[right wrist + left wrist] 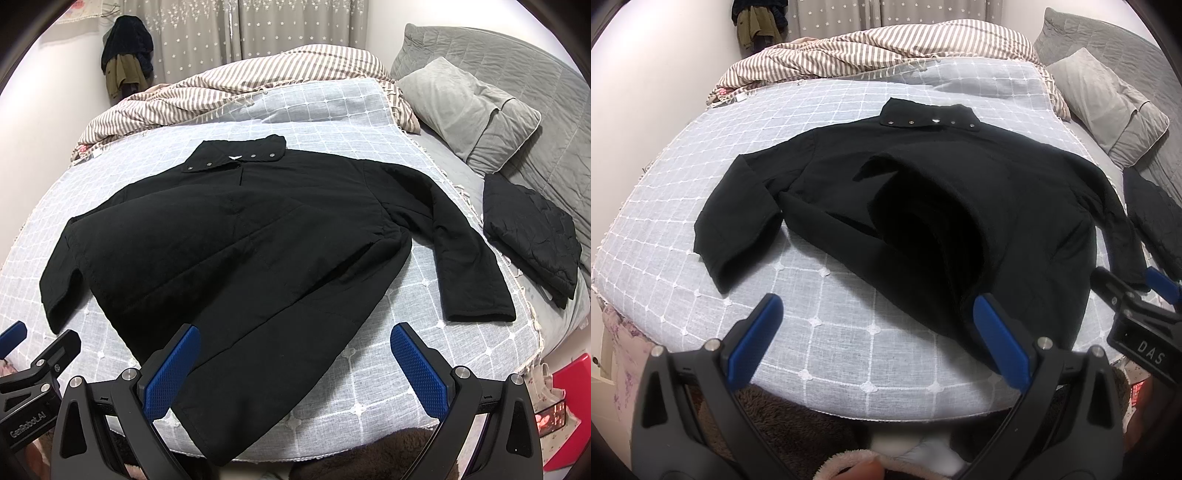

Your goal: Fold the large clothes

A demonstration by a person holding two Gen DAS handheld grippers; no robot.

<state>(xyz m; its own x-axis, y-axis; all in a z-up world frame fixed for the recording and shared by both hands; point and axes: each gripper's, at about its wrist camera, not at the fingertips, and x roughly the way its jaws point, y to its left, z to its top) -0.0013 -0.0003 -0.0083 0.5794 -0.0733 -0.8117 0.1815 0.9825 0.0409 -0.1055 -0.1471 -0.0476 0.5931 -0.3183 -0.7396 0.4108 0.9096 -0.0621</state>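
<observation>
Both tools are hovering at the near edge of the bed, jaws spread wide and gripping nothing: the left gripper (877, 341) is hanging just short of the hem, the right gripper (295, 365) with its left finger over the hem. Directly ahead of them the black jacket (236, 236) is lying spread on the grid-patterned bedspread (369, 387), collar (236, 155) pointing away, both sleeves out to the sides. No fold is showing yet, so I am judging the work barely begun: sleeves and body are all left to do. Off to the right, a folded black quilted garment (532, 236) is resting, seemingly done. Farther off, a striped duvet (258, 74) and a grey pillow (465, 107) are lying.
</observation>
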